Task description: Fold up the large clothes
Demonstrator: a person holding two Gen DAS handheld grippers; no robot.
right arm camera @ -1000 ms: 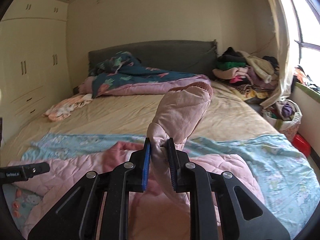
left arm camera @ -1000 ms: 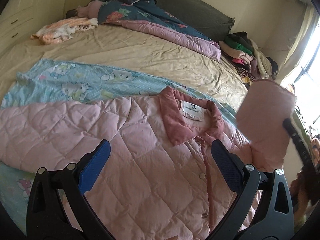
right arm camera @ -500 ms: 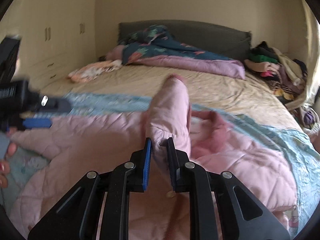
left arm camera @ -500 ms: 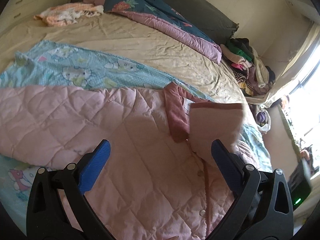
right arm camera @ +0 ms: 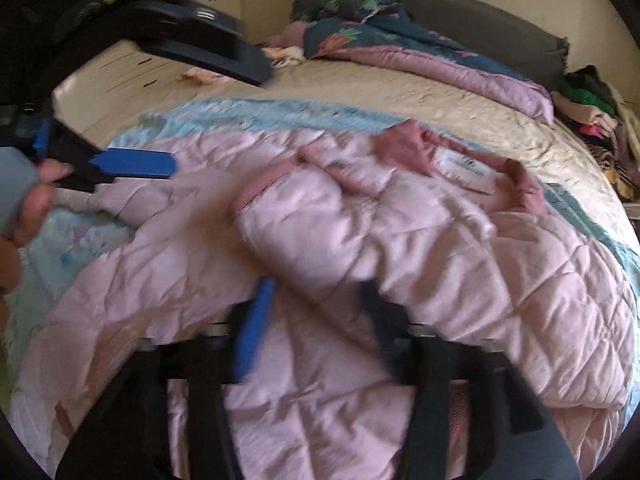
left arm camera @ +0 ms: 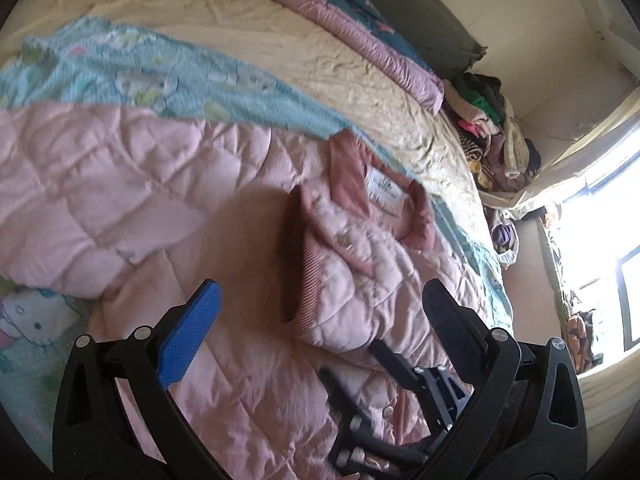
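Right wrist view: right claw (right arm camera: 316,320) has just been opening, jaws now apart w/ the sleeve (right arm camera: 320,220) lying loose between and ahead of them, dropped across the jacket (right arm camera: 500,280) chest on the bed (right arm camera: 400,92). Left claw (left arm camera: 320,320) hangs wide, empty, just over the cuff (left arm camera: 304,276). Risk, likely: puffy quilting springs the sleeve back off the fold once released; a jaw pulling back could snag and drag it askew.
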